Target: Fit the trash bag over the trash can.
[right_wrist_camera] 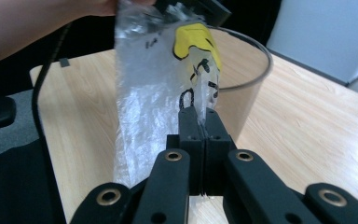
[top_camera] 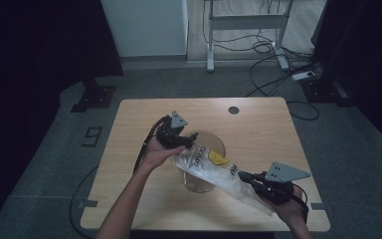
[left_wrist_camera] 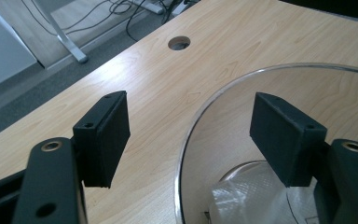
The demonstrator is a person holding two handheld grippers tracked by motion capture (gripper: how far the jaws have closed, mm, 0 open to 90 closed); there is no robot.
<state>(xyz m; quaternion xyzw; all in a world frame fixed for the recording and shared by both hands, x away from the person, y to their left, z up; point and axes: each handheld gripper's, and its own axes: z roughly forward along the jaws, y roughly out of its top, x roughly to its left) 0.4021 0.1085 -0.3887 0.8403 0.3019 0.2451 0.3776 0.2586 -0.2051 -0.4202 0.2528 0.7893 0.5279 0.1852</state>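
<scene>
From the high view: wooden counter [top_camera: 258,129] with a clear glass container [top_camera: 205,167] near its middle, and a crinkled clear plastic bag [top_camera: 219,172] with black print and a yellow mark stretched across the rim, slanting from far left to near right. Left gripper [top_camera: 183,142] at the bag's far-left end, just beside the container's rim; right gripper [top_camera: 246,177] at the bag's near-right end. Likely risks: thin film tearing or sliding out of the single pinch if pulled hard, and the light container tipping or skating if the bag drags against its rim. From the left gripper view: jaws spread wide and released, holding nothing, one on each side of the glass rim [left_wrist_camera: 200,121], with crumpled plastic [left_wrist_camera: 247,191] visible down inside the container below them. From the right gripper view: jaws of the right gripper [right_wrist_camera: 199,114] clenched tight on a fold of the bag [right_wrist_camera: 154,79], pressed flat together with the film rising from them toward the person's hand [right_wrist_camera: 37,23] at far left; container rim [right_wrist_camera: 251,51] just behind the bag.
</scene>
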